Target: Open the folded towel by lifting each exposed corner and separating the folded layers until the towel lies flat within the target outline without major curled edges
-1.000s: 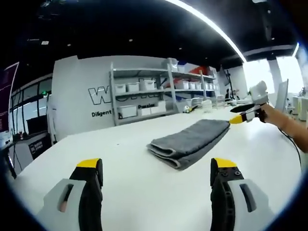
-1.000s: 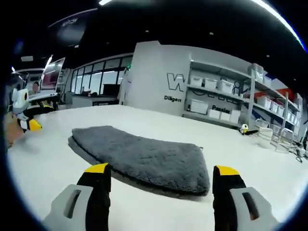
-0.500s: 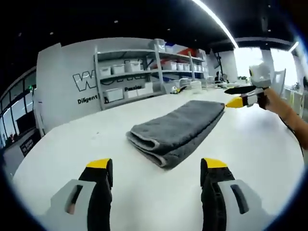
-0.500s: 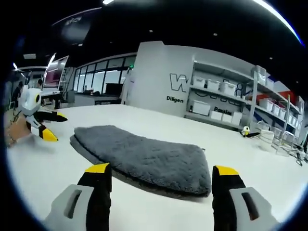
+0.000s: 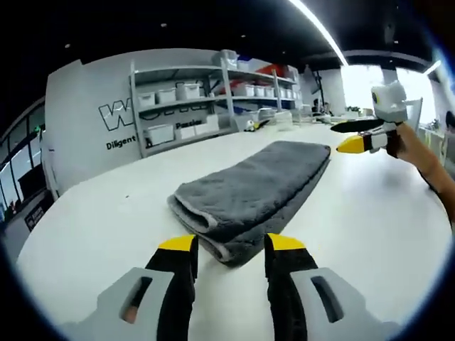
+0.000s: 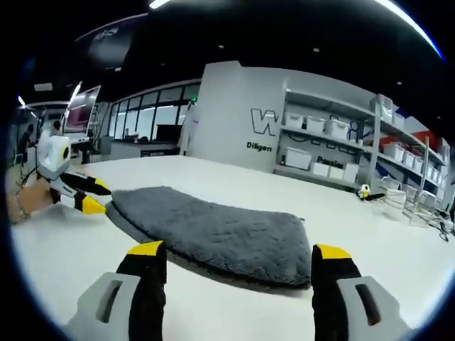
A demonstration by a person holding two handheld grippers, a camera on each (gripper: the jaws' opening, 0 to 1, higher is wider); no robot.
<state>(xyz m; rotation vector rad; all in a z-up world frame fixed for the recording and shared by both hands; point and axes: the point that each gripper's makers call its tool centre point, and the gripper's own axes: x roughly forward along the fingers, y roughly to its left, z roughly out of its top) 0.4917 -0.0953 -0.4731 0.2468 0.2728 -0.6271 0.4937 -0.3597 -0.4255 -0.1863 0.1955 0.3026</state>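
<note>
A grey folded towel (image 5: 249, 185) lies on the white table (image 5: 106, 227), its layered end nearest the left gripper view. My left gripper (image 5: 231, 245) is open with a narrowed gap, and the towel's near corner sits just between its yellow tips. In the right gripper view the same left gripper (image 6: 91, 193) reaches the left end of the towel (image 6: 213, 231), jaws still apart. My right gripper (image 6: 238, 250) stands wide open just in front of the towel's long edge. From the left gripper view, the right gripper (image 5: 362, 135) hovers open beside the towel's far end.
Metal shelves with white bins (image 5: 185, 106) stand behind the table against a lettered wall; the shelves (image 6: 320, 142) are at the right in the right gripper view. A hand (image 5: 419, 153) holds the right gripper. A small yellow object (image 6: 362, 190) sits far back on the table.
My left gripper has moved up to the towel's near end and its jaws have narrowed around the corner. The right gripper has hardly moved and stays wide open.
</note>
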